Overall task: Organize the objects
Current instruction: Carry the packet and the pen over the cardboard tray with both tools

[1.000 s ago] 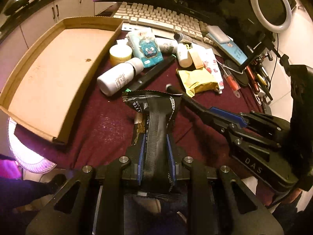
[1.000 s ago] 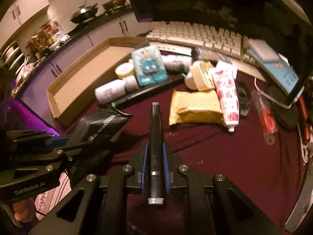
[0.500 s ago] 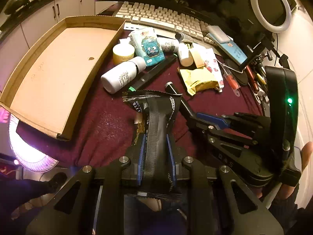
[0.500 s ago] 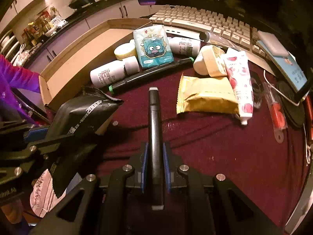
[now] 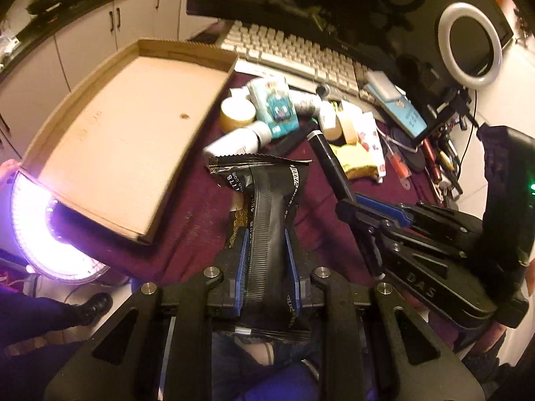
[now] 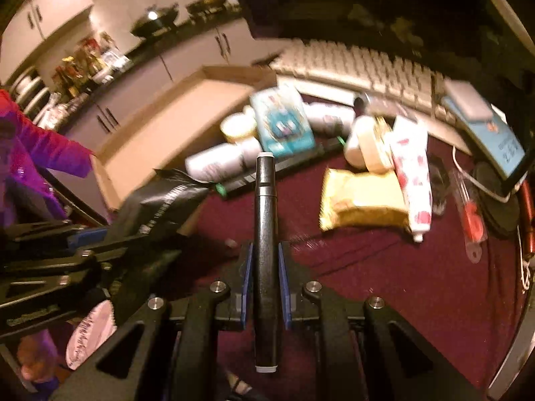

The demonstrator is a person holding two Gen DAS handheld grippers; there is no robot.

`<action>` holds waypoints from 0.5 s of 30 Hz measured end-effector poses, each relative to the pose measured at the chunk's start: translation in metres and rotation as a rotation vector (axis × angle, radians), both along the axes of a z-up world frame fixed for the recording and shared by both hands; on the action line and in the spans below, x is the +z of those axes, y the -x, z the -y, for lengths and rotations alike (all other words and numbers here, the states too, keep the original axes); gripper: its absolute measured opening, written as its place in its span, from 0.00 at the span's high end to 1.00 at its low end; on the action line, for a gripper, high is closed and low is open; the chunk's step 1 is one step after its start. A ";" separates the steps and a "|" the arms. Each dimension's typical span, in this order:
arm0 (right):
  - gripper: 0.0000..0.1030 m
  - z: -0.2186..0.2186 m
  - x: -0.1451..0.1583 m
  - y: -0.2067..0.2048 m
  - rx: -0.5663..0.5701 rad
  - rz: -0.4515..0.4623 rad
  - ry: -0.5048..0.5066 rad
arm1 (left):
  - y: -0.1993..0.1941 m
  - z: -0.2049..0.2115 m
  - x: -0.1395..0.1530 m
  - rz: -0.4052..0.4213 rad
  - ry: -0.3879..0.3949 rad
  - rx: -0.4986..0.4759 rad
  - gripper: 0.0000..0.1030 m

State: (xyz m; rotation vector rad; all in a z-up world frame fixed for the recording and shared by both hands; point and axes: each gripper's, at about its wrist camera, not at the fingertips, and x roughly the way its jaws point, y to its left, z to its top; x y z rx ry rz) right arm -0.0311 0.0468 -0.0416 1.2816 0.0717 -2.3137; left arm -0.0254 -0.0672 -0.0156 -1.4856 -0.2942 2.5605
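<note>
My left gripper is shut on a black foil packet, held above the maroon cloth. My right gripper is shut on a black marker pen that points forward. In the left wrist view the right gripper and its pen sit just right of the packet. In the right wrist view the packet hangs at the left. An empty shallow cardboard tray lies to the left, also seen as the tray in the right wrist view.
A pile sits behind: white bottle, teal pouch, yellow jar, gold packet, strawberry tube, black bar. A keyboard, ring light and a glowing heater border the cloth.
Both grippers rose slightly with their loads still gripped. The right wrist view swung and blurred; the pile now sits lower and further back in it.
</note>
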 end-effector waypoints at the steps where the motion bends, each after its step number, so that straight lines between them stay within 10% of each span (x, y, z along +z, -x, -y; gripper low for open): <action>1: 0.87 0.004 0.005 -0.001 0.012 -0.006 0.013 | -0.001 0.003 0.002 -0.006 0.001 0.006 0.80; 15: 0.87 0.068 0.029 0.013 0.135 -0.024 0.079 | 0.007 0.070 0.020 -0.042 -0.002 0.151 0.80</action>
